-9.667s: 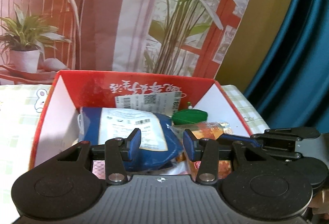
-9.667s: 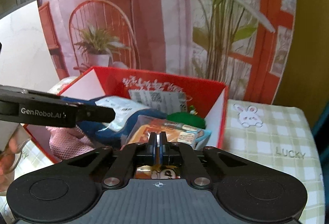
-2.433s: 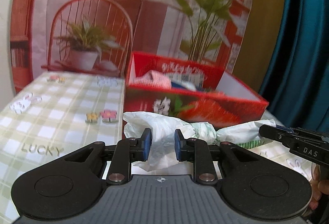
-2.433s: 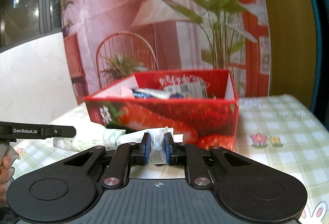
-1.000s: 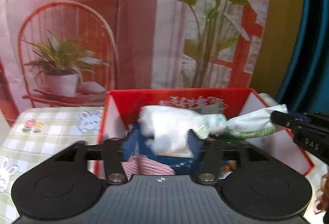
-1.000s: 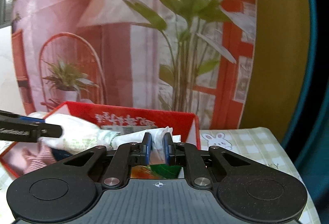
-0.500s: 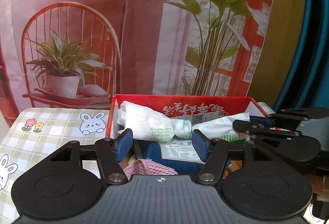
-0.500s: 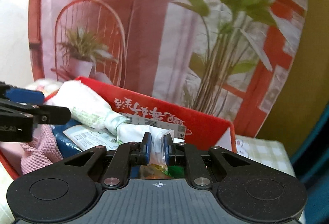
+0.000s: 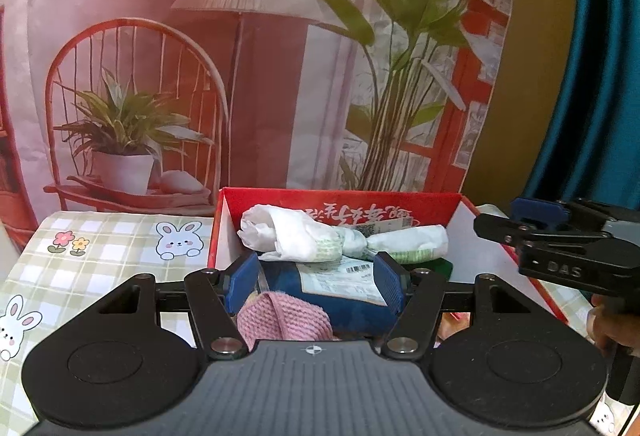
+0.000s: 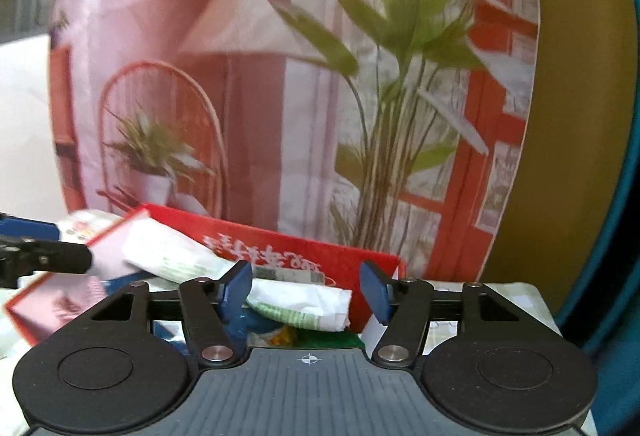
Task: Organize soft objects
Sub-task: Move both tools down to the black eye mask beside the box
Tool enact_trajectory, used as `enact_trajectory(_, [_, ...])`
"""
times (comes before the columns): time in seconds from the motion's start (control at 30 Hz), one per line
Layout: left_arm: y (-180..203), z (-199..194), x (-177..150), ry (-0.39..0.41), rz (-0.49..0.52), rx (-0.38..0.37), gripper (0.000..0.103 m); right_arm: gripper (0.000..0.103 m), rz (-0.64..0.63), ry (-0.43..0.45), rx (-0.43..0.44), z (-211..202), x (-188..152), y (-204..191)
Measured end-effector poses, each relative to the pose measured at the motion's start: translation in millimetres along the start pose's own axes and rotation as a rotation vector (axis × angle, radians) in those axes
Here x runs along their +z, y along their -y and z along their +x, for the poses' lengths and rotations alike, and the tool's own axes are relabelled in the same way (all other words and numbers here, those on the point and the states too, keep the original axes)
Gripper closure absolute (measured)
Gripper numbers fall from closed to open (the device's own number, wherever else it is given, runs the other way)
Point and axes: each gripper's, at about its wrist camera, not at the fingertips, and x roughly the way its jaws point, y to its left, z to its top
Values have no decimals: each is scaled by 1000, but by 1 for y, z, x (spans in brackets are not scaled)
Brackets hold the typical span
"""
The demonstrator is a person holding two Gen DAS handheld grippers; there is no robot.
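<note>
A twisted white and green plastic bag (image 9: 340, 238) lies inside the red strawberry box (image 9: 460, 201), on top of a blue packet (image 9: 340, 290) and beside a pink knitted cloth (image 9: 282, 320). The bag also shows in the right wrist view (image 10: 296, 298), in the box (image 10: 352, 256). My left gripper (image 9: 314, 286) is open and empty, just in front of the box. My right gripper (image 10: 308, 294) is open and empty above the bag's right end; it also shows at the right of the left wrist view (image 9: 520, 222).
The box stands on a green checked tablecloth (image 9: 80, 260) with rabbit and flower prints. A printed backdrop (image 9: 240, 75) of chair, lamp and plants hangs right behind the box. A teal curtain (image 9: 600, 75) is at the right. A green item (image 9: 442, 266) lies in the box.
Both grippers carried the bag from the table up over the box. The left opened first, then the right; the bag now rests in the box, free of both.
</note>
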Motion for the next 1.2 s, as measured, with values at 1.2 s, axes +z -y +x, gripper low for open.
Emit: enact_trajectory(1.2, [-4,-42,-145,-155,-114,31,28,38,138,-175,13,-88,-180,-25])
